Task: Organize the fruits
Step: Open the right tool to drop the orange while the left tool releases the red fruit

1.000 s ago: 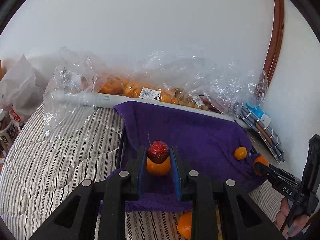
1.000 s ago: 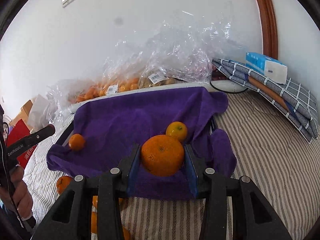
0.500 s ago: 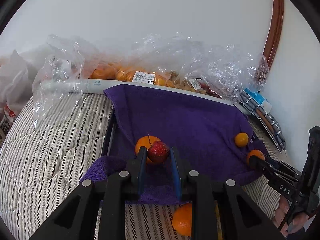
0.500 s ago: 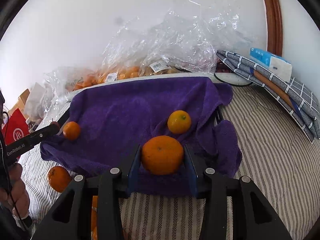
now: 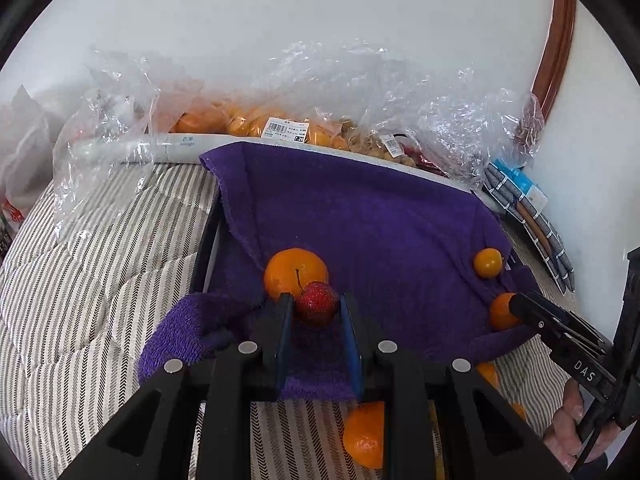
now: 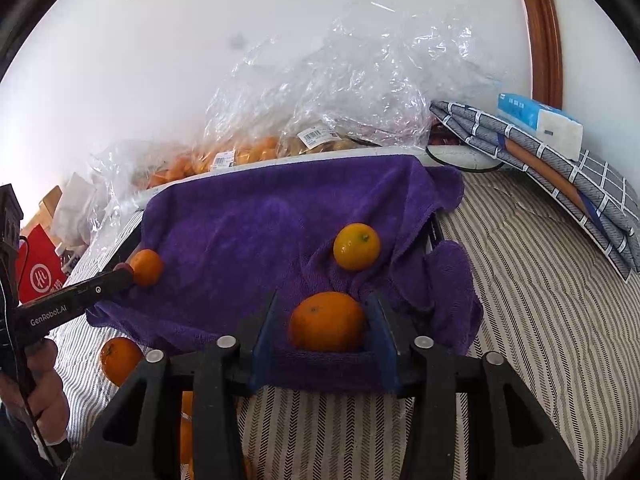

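Observation:
My left gripper (image 5: 316, 312) has opened around a small red fruit with a stem (image 5: 316, 303), which rests on the purple towel (image 5: 360, 220) next to an orange (image 5: 294, 270). My right gripper (image 6: 326, 320) stands open around a large orange (image 6: 327, 321) that sits on the towel's near edge (image 6: 240, 232). A yellow-orange citrus (image 6: 356, 246) lies just beyond it and also shows in the left wrist view (image 5: 488, 263). The towel lines a dark tray (image 5: 202, 248).
Several loose oranges lie on the striped bedding near the tray's front (image 5: 364, 436) (image 6: 120, 360). Clear plastic bags of fruit (image 5: 280, 128) lie along the white wall. Folded checked cloth and a blue tissue pack (image 6: 540, 120) sit at the right.
Both grippers lowered toward the towel. The left jaws widened off the red fruit and the right jaws widened off the large orange; both fruits now rest on the towel.

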The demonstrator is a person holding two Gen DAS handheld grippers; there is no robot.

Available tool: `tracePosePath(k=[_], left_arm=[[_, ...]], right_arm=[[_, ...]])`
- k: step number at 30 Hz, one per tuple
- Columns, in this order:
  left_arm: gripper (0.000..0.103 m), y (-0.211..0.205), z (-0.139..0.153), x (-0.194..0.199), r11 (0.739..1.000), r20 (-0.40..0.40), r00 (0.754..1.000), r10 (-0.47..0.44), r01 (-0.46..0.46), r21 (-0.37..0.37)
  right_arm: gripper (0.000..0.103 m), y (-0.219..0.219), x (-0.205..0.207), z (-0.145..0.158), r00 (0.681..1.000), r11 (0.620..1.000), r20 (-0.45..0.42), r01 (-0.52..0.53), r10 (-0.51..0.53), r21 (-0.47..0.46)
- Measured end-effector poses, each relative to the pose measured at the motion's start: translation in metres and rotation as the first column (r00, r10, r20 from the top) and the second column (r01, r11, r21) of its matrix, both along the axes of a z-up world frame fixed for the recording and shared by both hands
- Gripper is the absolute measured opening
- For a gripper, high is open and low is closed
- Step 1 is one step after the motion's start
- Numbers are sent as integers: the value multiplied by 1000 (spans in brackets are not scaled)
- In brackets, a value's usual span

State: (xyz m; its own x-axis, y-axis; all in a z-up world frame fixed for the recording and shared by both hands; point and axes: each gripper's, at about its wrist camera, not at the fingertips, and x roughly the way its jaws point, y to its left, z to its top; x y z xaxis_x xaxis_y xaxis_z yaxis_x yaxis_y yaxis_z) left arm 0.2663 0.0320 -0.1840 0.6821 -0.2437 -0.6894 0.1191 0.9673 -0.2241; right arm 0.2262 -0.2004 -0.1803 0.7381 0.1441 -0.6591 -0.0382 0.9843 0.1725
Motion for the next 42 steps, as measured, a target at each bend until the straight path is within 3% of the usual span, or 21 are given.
tracePosePath(k=[11, 30, 36, 42], left_arm=[[22, -2, -2, 0, 1000, -6, 1000, -1, 1, 23], [23, -1, -2, 2, 1000, -11, 1000, -1, 1, 12], [36, -1, 0, 0, 1000, 3, 1000, -3, 3, -4], [41, 4, 6, -3, 1000, 37, 999, 10, -10, -20]], right_arm=[[54, 6, -7, 5, 999, 1000, 47, -9, 10, -26], [55, 12, -8, 5, 998, 999, 48, -34, 36, -40], [56, 11, -11, 7, 998, 999, 62, -22, 24, -41], [57, 10, -12, 8, 998, 999, 65, -17, 19, -33]])
